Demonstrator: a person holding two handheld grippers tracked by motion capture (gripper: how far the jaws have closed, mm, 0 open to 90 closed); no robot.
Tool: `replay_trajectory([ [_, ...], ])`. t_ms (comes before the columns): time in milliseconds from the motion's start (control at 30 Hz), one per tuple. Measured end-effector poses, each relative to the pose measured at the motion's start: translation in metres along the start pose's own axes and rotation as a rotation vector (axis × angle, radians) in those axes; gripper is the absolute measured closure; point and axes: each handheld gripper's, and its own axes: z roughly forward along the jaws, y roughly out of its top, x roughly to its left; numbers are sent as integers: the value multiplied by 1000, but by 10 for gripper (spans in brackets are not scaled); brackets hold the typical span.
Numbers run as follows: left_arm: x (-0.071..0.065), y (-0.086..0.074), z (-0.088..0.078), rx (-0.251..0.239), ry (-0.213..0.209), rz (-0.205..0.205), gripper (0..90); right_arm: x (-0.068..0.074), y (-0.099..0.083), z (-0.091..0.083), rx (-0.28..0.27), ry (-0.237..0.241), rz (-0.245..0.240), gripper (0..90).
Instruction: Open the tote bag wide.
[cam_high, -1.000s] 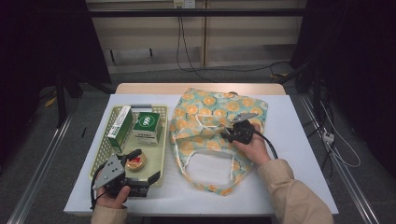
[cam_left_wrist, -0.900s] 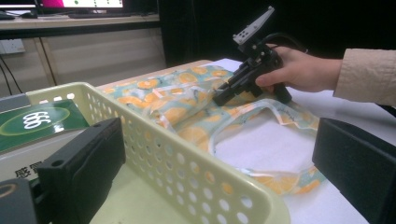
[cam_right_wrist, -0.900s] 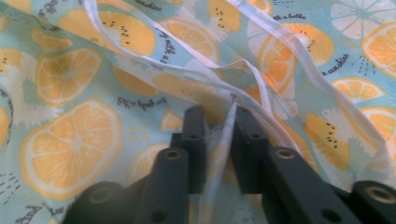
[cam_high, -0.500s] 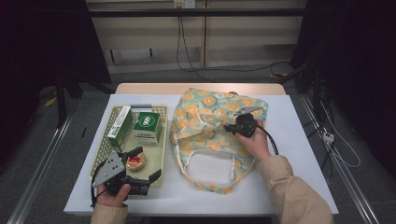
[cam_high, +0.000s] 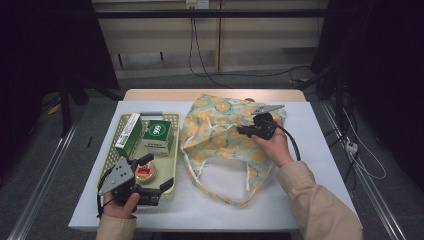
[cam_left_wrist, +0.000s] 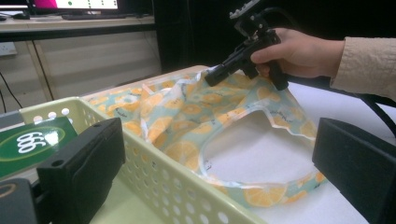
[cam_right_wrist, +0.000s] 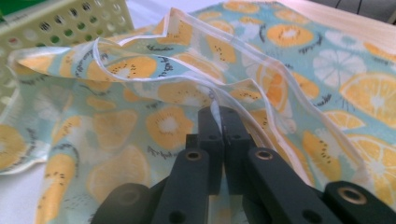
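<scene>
Fruit-print bag (cam_high: 225, 140) lies flat on the white table (cam_high: 320, 150), just right of the green basket (cam_high: 170, 172). Right gripper (cam_right_wrist: 219, 119) — jaws just closed — pinches the bag's white-edged rim, lifting a fold. Left gripper (cam_high: 152, 172) hovers released over the basket's near end.

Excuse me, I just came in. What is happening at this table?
A person works with a gripper in each hand. The right gripper is shut on the white-trimmed edge of a fruit-print fabric bag and holds that edge a little above the table. The left gripper is open near the front end of a pale green basket, which holds two green boxes and a small round item. Nothing is in the bag yet.
</scene>
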Motion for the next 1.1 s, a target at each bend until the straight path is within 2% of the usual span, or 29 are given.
replay_trajectory([
  [67, 0, -1, 0, 2, -1, -1, 26, 0, -5, 4, -7, 14, 29, 817],
  [100, 0, -2, 0, 3, -1, 0, 26, 0, -6, 6, 6, 5, 41, 752],
  [133, 0, -2, 1, 3, -2, -1, 26, 0, -7, 7, 21, 4, 52, 733],
  [167, 1, -2, 1, 1, -1, -1, 26, 0, -7, 8, 27, 10, 49, 731],
  [233, 1, -3, 1, 4, -2, -3, 26, 2, -5, 8, 30, 2, 26, 669],
  [300, 1, -4, 2, 7, -5, -6, 26, 3, -2, 8, 42, 16, 18, 628],
  [367, 1, -5, 3, 10, -7, -5, 26, 5, 0, 8, 67, 2, -13, 591],
  [433, 1, -6, 4, 13, -10, -5, 26, 6, 4, 7, 61, 35, -40, 561],
  [567, 1, -8, 6, 20, -15, -9, 26, 10, 14, 4, 66, 43, -81, 535],
  [667, 1, -9, 7, 23, -15, -10, 26, 10, 16, 5, 34, 67, -73, 511],
  [767, 1, -9, 6, 21, -17, -11, 26, 12, 7, 16, 64, 80, -101, 461],
  [900, 2, -9, 4, 17, -8, -12, 26, 12, -11, 32, 97, 93, -84, 434],
  [1033, 3, -8, 2, 11, -6, -13, 26, 9, -23, 43, 143, 54, -87, 430],
  [1100, 3, -7, 1, 5, -4, -16, 26, 7, -25, 45, 138, 46, -100, 472],
])
